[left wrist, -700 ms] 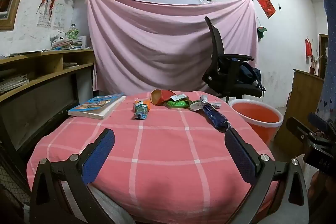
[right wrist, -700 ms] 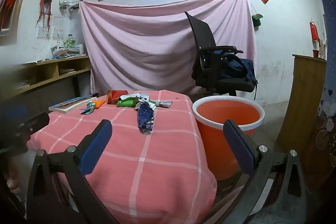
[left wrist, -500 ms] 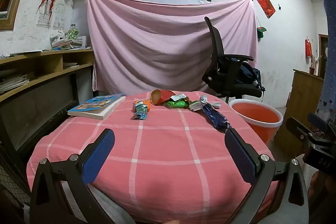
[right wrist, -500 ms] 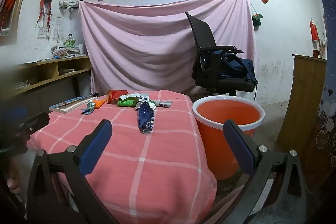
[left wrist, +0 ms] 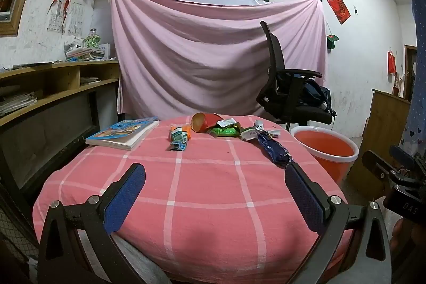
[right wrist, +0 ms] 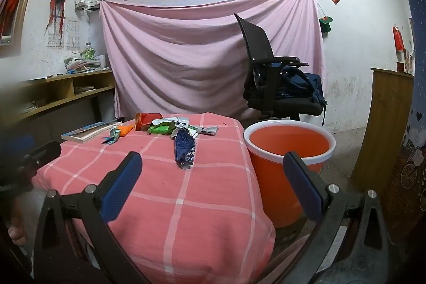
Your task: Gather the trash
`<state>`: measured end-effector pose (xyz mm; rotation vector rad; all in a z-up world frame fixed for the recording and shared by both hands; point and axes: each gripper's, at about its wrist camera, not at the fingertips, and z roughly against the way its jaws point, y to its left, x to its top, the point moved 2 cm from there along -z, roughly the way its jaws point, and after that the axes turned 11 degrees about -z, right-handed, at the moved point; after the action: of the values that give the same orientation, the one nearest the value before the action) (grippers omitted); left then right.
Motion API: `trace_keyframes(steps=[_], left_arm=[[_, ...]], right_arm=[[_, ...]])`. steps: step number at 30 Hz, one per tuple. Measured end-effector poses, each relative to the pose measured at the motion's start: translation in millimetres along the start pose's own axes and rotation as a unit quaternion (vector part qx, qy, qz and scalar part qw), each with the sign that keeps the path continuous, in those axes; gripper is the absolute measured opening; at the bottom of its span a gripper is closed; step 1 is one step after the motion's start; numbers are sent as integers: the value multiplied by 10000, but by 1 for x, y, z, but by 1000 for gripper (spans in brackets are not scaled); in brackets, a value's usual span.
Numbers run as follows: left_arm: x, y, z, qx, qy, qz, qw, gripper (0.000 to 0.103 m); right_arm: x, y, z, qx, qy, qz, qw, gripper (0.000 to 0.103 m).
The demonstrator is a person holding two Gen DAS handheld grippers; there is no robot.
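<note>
No trash had yet been collected, it was judged; the opening step, an approach to the litter, was in hand. At the left of the table, draped in a soft pink checked cloth, a flat, glossy paperback book was seen, which was taken to be no trash. Right of it lay a small crumpled teal wrapper, then a red paper cup tipped on its side, then a shiny green packet with pale torn scraps, and farthest right a long, creased dark blue wrapper. All of it lay along the far half of the table. The left gripper was held at the near edge with its blue-padded jaws spread wide and nothing between them; the right gripper was likewise released and empty, nearer the table's right edge. Just right of the table a round orange plastic bucket with a white rim stood open on the floor. A reach to the far side was judged to be called for next, with a light pinch on thin, slippery film, the blue wrapper being nearest the bucket.
</note>
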<state>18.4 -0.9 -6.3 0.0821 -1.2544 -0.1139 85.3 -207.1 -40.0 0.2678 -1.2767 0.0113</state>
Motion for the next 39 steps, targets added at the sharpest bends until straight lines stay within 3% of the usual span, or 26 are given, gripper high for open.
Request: trace_keyframes(steps=[39], left_arm=[[-2, 0, -5, -14, 14, 2, 10000, 102]], right_arm=[[-7, -2, -3, -11, 33, -35, 10000, 103]])
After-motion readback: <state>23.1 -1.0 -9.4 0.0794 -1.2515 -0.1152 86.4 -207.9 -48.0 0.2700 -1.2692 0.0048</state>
